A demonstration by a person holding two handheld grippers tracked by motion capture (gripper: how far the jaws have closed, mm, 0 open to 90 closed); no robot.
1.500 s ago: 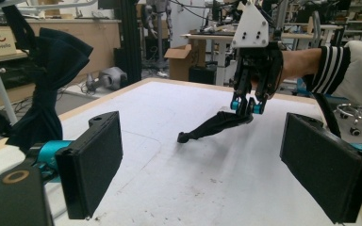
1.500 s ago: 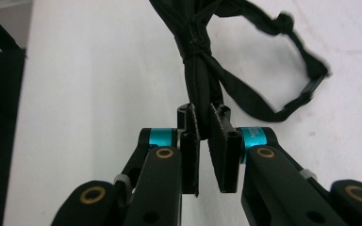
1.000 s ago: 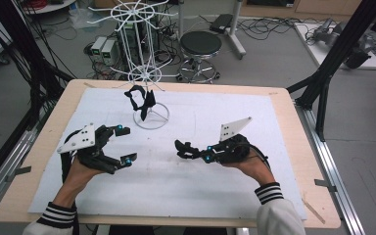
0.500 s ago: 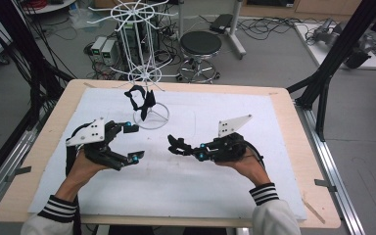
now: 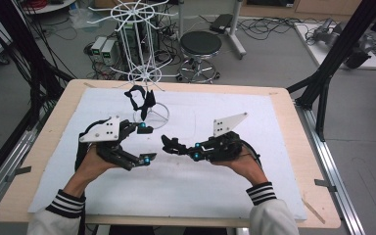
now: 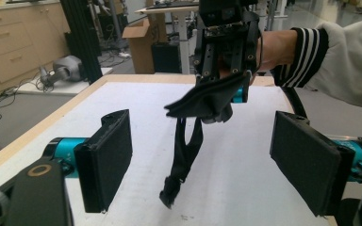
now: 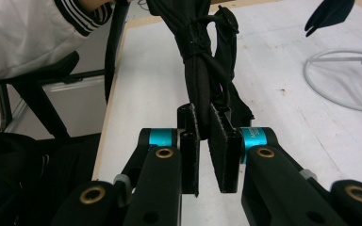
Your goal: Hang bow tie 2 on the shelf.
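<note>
My right gripper (image 5: 172, 145) is shut on a bundle of black fabric (image 7: 206, 56) and holds it above the white mat. In the left gripper view the fabric (image 6: 202, 101) hangs from those jaws with thin straps (image 6: 183, 155) dangling toward the mat. My left gripper (image 5: 146, 143) faces it from the left and is open. Its jaws have just been closing a little, and the pads (image 6: 108, 155) stand wide on either side without touching the fabric just ahead of them. A second black fabric piece (image 5: 139, 99) hangs on the white wire rack (image 5: 144, 73).
The rack's round wire base (image 5: 161, 117) rests on the white mat (image 5: 274, 161) just beyond the left gripper. The mat covers a wooden table (image 5: 293, 122). Black frame posts (image 5: 333, 63) rise at the table's right; a stool (image 5: 200, 44) and cables lie behind on the floor.
The right gripper has carried the black fabric leftward and slightly up, closer to the left gripper. The left hand has lifted a little and its jaws stand slightly narrower.
</note>
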